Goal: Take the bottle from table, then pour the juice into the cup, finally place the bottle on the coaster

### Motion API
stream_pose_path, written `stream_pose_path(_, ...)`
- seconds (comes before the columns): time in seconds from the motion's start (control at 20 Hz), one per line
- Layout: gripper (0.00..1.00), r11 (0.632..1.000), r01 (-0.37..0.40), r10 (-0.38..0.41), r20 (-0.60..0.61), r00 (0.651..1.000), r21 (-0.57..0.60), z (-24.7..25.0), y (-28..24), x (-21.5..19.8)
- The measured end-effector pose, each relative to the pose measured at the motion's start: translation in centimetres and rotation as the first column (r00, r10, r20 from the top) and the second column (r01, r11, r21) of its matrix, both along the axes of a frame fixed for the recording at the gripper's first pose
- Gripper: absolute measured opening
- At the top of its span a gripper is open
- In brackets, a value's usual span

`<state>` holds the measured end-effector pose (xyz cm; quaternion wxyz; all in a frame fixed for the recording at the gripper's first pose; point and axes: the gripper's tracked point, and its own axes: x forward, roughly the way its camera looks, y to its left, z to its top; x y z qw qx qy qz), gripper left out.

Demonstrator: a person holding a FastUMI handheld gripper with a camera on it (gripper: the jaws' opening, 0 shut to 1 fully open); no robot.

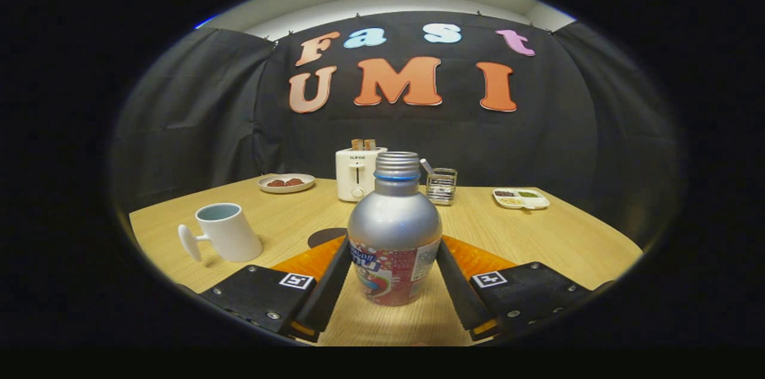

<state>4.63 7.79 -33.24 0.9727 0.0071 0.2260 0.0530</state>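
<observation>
A silver metal bottle (394,229) with a colourful label and no cap stands upright between my fingers. My gripper (394,244) is shut on it, one fingertip (342,253) against each side of its body. Whether its base rests on the wooden table (538,235) or hangs just above it, I cannot tell. A white cup (226,234) stands to the left, beyond the left finger, with its handle pointing left. A dark round coaster (323,237) lies just behind the bottle on its left, partly hidden by the bottle and the left finger.
At the back of the table stand a white toaster (357,173) with toast in it, a plate (285,183) of brown food to its left, a wire holder (441,186) and a white divided dish (521,198) to its right.
</observation>
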Motion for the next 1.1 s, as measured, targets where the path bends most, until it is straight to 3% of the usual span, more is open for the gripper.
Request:
stream_pose_path(0.35, 0.78, 1.000, -0.031, 0.031, -0.012, 0.999, 0.004, 0.6, 1.3, 0.4)
stream_pose_path(0.6, 0.79, 0.989, -0.079, 0.083, 0.028, 0.996, -0.122, 3.1, 2.2, 1.1)
stream_pose_path(0.9, 0.78, 0.953, -0.125, 0.137, 0.023, 0.990, -0.275, 3.8, 3.6, 1.7)
stream_pose_path(1.1, 0.78, 0.903, -0.167, 0.186, 0.009, 0.983, -0.395, 3.9, 4.9, 2.3)
